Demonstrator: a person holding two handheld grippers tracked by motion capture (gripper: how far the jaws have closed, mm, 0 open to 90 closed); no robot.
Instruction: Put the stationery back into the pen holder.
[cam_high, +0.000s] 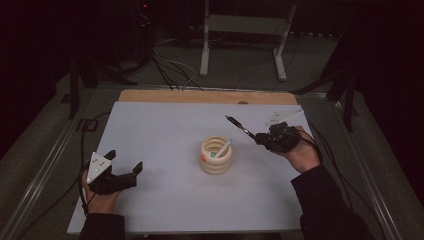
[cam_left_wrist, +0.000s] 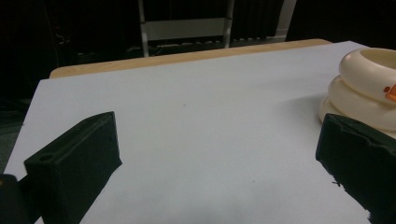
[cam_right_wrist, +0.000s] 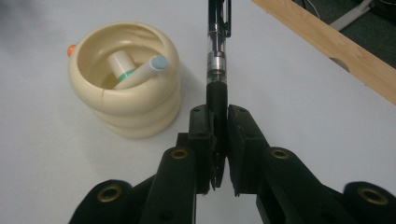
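We see a dim room with dark walls and a grey floor (cam_high: 320, 60). The white-topped table (cam_high: 160, 145) shows a bare wooden strip (cam_high: 200, 96) along its far edge. Beyond it stands a white metal frame (cam_high: 245, 35), with cables (cam_high: 170, 67) trailing on the floor to its left.

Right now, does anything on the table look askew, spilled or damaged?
Nothing stands out. The cream ringed holder stands upright with a white marker leaning inside. The right tongs grip a black pen cleanly; the left tongs sit open.
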